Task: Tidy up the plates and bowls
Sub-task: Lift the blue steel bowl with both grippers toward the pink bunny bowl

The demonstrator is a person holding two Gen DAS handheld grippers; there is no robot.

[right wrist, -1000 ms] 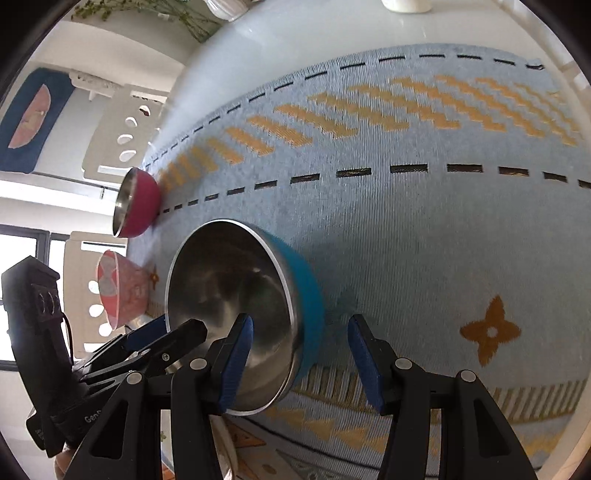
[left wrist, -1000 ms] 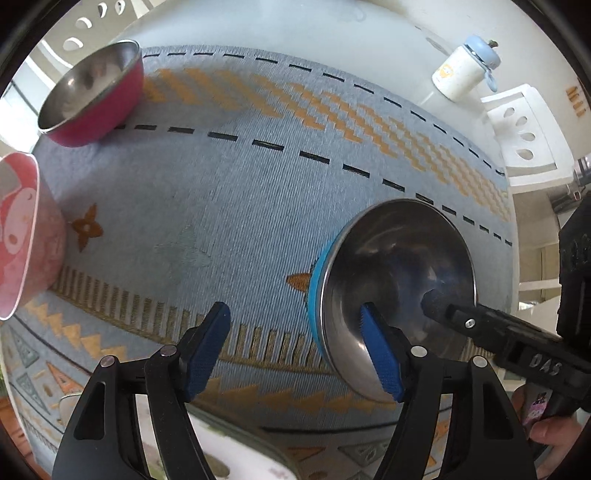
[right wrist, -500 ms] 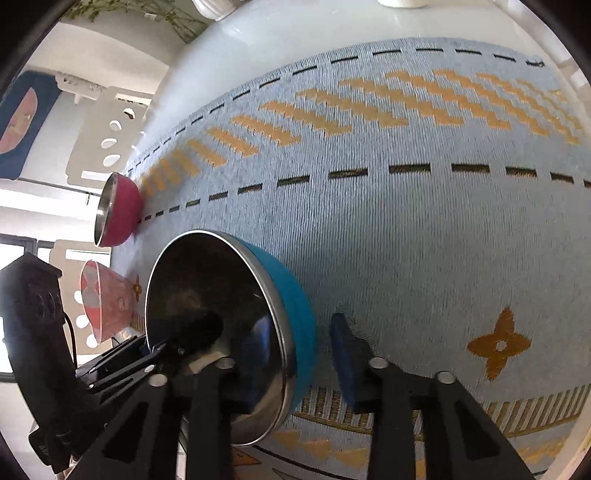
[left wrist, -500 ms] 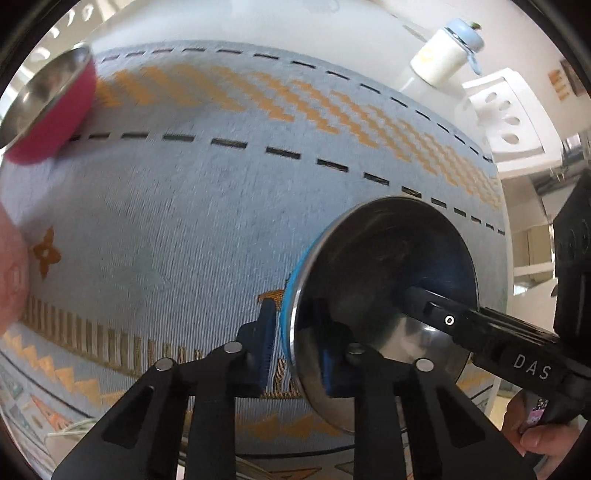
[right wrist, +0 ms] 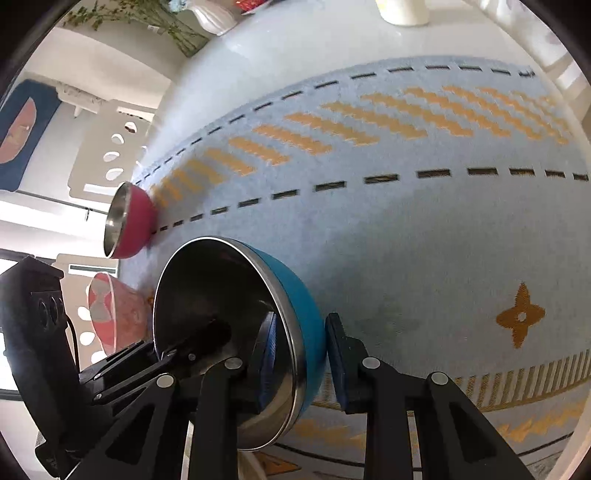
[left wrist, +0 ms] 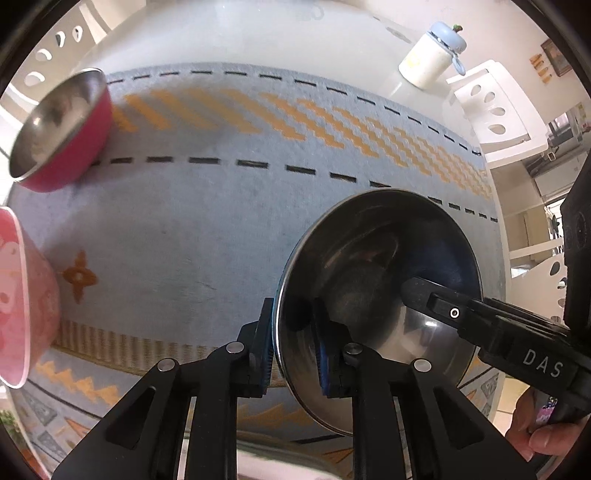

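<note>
Left wrist view: a pink cup (left wrist: 22,295) and a red bowl (left wrist: 62,129) sit near the left edge of the tabletop (left wrist: 229,33), on the blue mat (left wrist: 207,221). Further right, the left gripper (left wrist: 293,347) has its jaws clamped on the rim of the blue bowl (left wrist: 376,295). The right gripper (right wrist: 299,354) pinches the same bowl on its other side. This looks like the pick-up step. Next, both should lift together and carry it to the red bowl.
</note>
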